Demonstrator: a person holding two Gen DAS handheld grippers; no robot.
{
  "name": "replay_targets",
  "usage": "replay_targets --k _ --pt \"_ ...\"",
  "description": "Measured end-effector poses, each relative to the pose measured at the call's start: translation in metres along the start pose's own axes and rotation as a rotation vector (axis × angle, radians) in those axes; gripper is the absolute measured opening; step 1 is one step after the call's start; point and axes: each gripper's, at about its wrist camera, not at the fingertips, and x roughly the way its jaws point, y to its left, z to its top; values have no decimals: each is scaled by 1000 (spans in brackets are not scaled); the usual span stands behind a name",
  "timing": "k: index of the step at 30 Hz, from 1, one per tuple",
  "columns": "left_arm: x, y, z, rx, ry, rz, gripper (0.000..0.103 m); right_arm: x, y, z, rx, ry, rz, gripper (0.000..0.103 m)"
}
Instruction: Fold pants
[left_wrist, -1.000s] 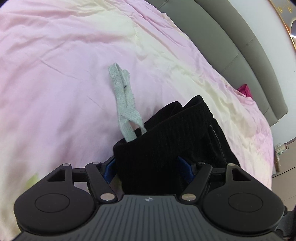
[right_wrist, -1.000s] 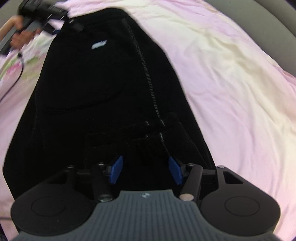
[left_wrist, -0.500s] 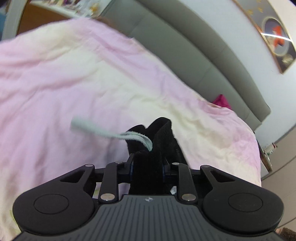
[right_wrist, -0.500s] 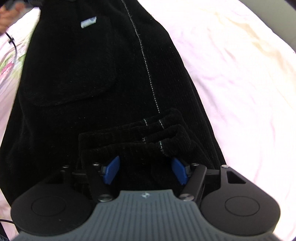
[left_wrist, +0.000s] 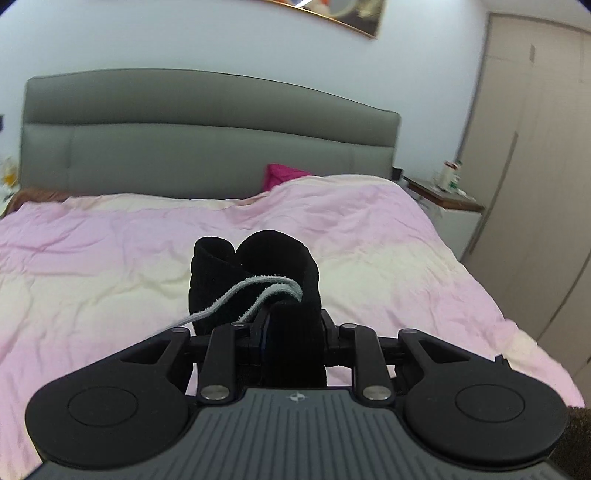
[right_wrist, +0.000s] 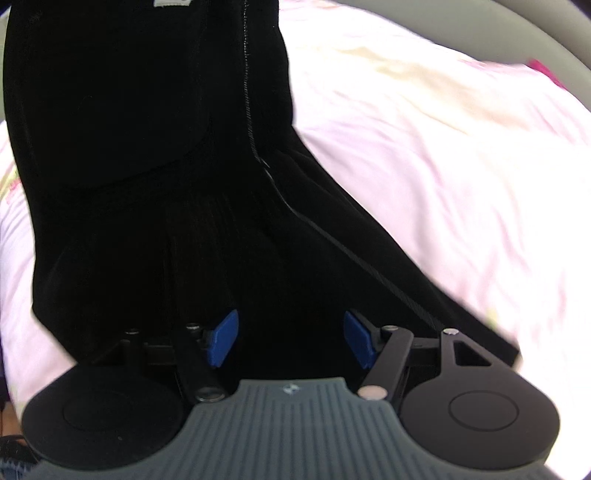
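1. Left gripper (left_wrist: 293, 332) pinches the black corduroy pants' (right_wrist: 155, 177) bunched waistband, grey drawstring (left_wrist: 255, 291) dangling, raised over the pink duvet (left_wrist: 388, 243).
2. Right gripper (right_wrist: 290, 338) jaws stand spread, fabric between; whether the pads grip is unclear.
3. Pants run lengthwise away from the right gripper, across the duvet.

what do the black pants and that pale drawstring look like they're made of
Black pants: likely corduroy, matte, judging by fine lengthwise ribs. Drawstring: a flat, pale grey woven tape, probably cotton, with slightly fuzzy edges.
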Motion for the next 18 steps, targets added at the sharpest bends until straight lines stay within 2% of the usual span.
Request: replay_targets --k 4,9,13,16,18 --pt "39 -90 -17 175 73 -56 27 -36 -26 -55 145 -34 -20 61" --pt "109 -182 -83 376 246 -138 27 -70 -48 -119 263 -47 -21 61" --pt "149 -219 -148 453 393 -181 27 -84 -54 -155 310 -58 -11 61" --pt "163 -223 -177 458 460 -193 29 -86 -53 -175 329 -55 -15 61" --pt "164 -221 -182 453 491 -216 33 -85 -53 -185 340 -52 -8 61"
